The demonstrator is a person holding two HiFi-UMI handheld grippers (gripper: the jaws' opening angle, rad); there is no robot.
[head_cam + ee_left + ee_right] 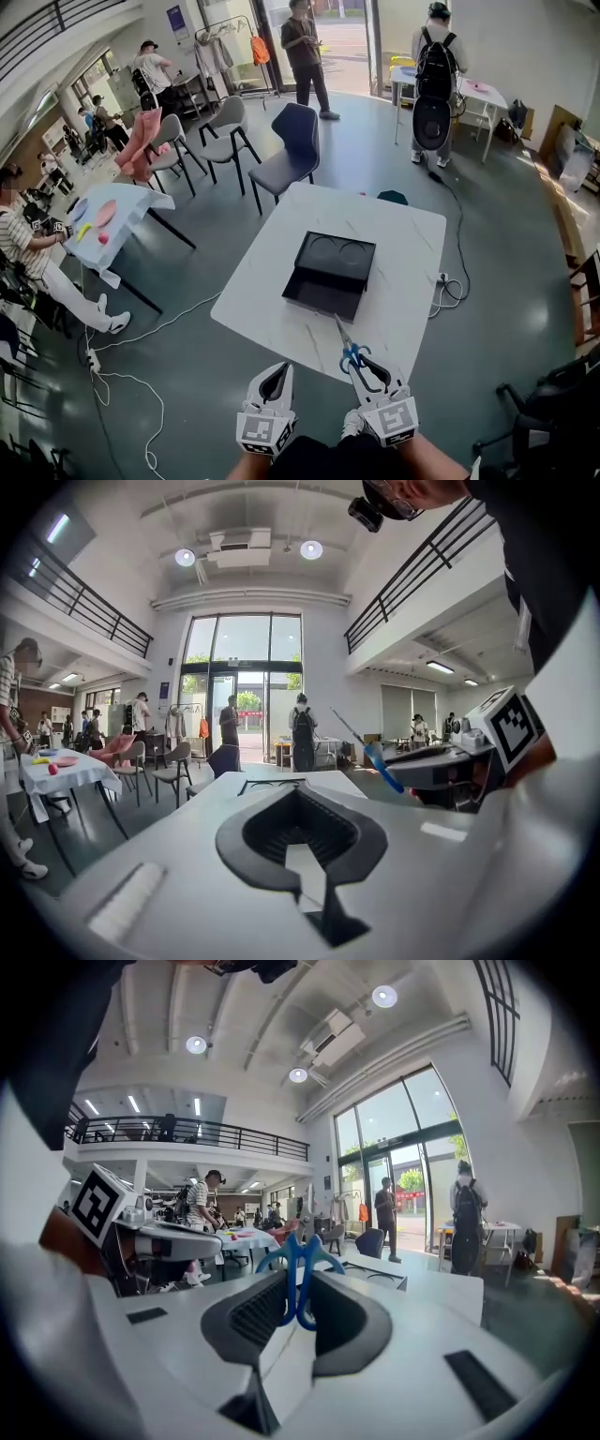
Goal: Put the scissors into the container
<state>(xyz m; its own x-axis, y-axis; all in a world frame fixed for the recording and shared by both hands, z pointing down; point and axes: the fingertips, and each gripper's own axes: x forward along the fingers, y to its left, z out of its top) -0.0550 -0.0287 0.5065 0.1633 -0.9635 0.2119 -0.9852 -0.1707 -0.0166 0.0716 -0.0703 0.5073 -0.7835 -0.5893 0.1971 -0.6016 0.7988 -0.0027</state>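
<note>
A pair of scissors [343, 335] with blue handles is clamped in my right gripper [364, 364], blades pointing away over the white table's [394, 234] near edge. In the right gripper view the blue handles [298, 1258] stand upright between the black pads. The black container [329, 273], a shallow open tray, lies mid-table beyond the blade tip; its rim [377, 1273] shows ahead. My left gripper [279, 371] hovers just short of the table edge, left of the right one, shut with nothing in it. From the left gripper view the scissors [376, 753] poke out of the right gripper [441, 766].
Dark chairs [289, 150] stand behind the table. A second table [117, 220] with coloured items is at the left beside a seated person [28, 253]. Cables [455, 286] run over the floor to the right. People [307, 56] stand near the glass doors.
</note>
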